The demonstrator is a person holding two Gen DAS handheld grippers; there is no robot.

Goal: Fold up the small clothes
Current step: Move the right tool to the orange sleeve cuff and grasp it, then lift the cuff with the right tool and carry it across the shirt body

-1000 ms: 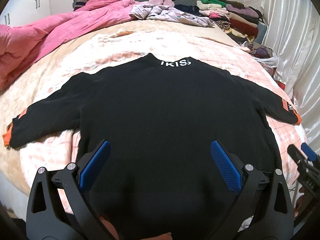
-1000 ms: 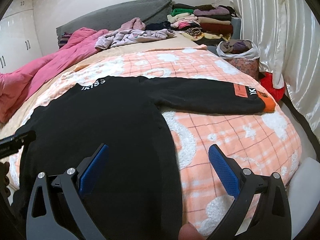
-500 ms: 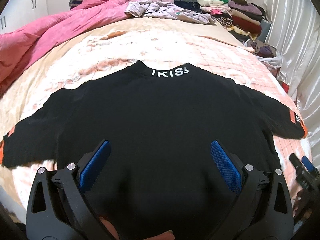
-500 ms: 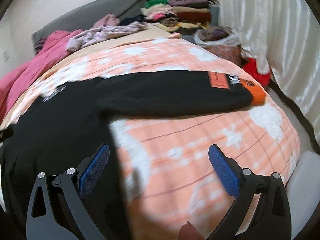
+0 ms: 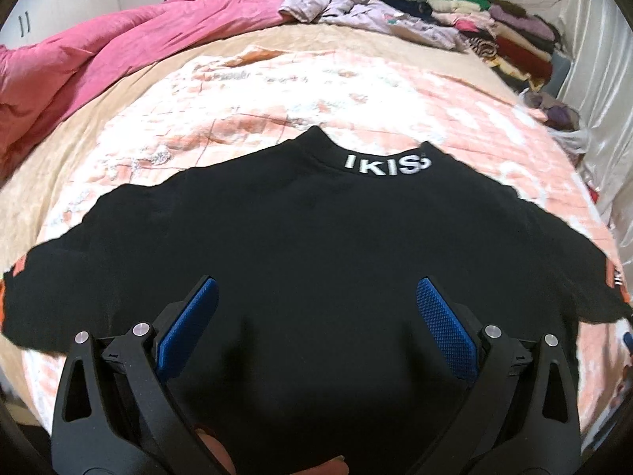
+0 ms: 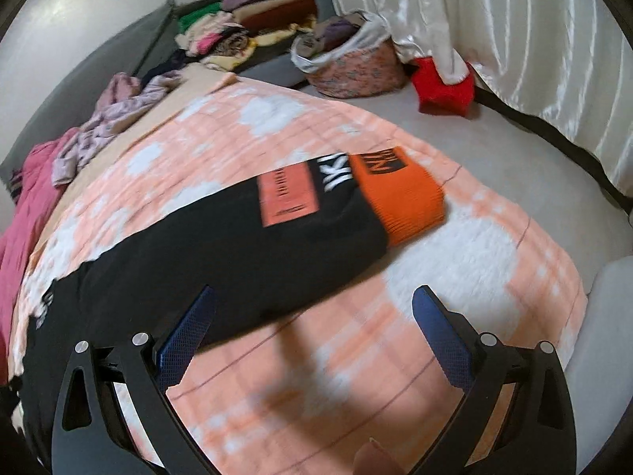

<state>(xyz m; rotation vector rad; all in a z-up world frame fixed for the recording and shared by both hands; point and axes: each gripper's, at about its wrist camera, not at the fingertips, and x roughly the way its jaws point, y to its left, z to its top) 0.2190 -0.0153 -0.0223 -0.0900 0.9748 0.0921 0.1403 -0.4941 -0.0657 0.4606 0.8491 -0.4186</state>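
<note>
Fingers of left gripper and right gripper gape above one black sweater.

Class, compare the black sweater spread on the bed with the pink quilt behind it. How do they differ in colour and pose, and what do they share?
The black sweater lies flat with sleeves spread; the pink quilt is bunched in rumpled folds. The sweater is black with white lettering at the collar and orange cuffs; the quilt is plain pink. The sweater lies near the left gripper; the quilt lies at the far side. Both rest on the bed.
</note>
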